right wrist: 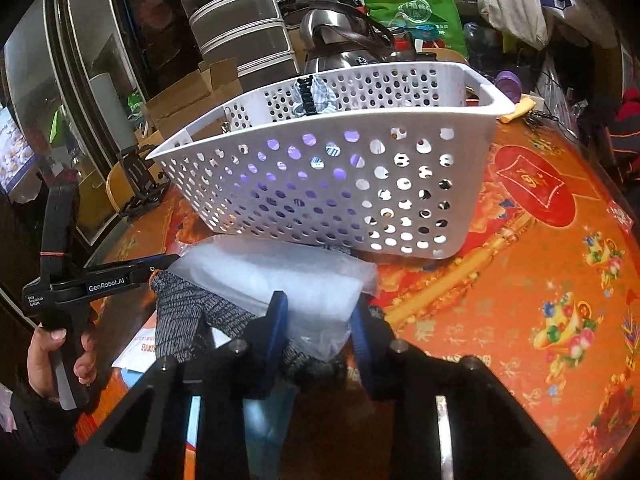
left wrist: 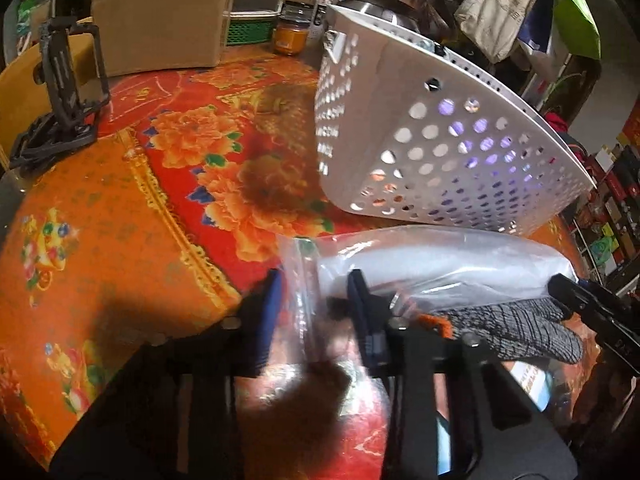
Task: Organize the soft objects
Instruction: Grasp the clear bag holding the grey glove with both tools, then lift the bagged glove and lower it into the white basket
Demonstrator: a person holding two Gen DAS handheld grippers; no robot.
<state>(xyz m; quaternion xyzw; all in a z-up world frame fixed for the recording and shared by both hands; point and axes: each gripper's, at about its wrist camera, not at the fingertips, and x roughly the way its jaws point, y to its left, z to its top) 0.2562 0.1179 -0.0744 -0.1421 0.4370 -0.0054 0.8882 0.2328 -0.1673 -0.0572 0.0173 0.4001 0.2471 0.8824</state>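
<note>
A clear zip bag (left wrist: 440,264) stuffed with white soft filling lies on the table in front of a white perforated basket (left wrist: 420,120). My left gripper (left wrist: 316,280) is shut on the bag's zip end, which fills the gap between its blue pads. At the opposite end, my right gripper (right wrist: 320,302) is shut on the bag (right wrist: 272,280). A grey knitted glove (right wrist: 180,312) with an orange cuff lies against the bag's near side. The basket (right wrist: 340,184) holds a bluish cloth (right wrist: 316,96) and purple items seen through its holes.
A red and orange flowered cloth (left wrist: 120,220) covers the table. A black stand (left wrist: 60,92), a cardboard box (left wrist: 160,12), a jar (left wrist: 290,36) and a steel kettle (right wrist: 332,36) stand at the back. A person's hand (right wrist: 44,356) holds the left tool. A leaflet (right wrist: 136,352) lies under the glove.
</note>
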